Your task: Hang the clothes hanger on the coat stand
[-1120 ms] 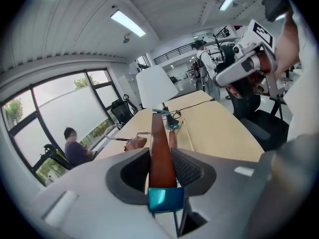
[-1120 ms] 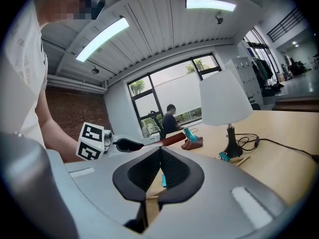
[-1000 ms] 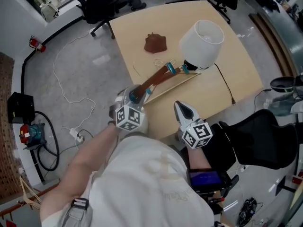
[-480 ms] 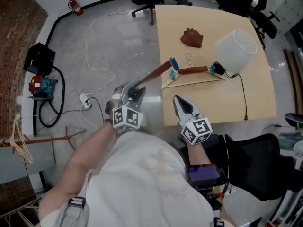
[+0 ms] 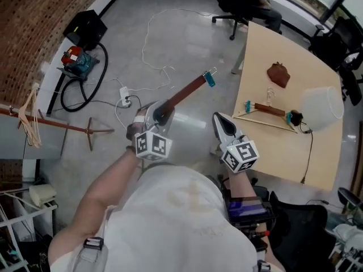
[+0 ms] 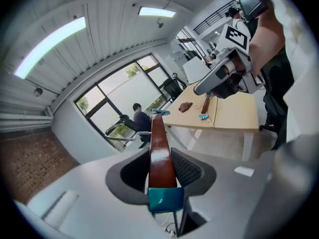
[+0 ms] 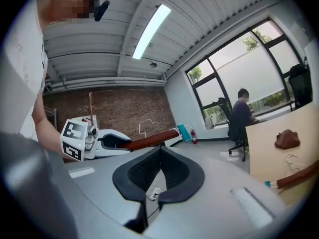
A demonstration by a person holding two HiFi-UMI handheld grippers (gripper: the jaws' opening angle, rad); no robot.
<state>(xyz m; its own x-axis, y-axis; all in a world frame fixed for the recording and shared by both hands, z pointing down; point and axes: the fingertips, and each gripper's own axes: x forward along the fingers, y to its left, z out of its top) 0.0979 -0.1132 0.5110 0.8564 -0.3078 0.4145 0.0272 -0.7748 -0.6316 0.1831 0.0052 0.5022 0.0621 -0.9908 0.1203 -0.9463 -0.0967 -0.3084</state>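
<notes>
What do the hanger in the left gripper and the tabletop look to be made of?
The hanger: dark red-brown wood, glossy lacquer judging by its sheen; its end clip looks like teal plastic. The tabletop: pale, matte, wood-toned, probably laminate or veneer.

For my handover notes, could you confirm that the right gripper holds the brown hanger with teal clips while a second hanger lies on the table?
Not quite: the left gripper, not the right, holds the brown hanger, as the left gripper view shows. The right gripper is shut on nothing. A second hanger does lie on the table.
</notes>
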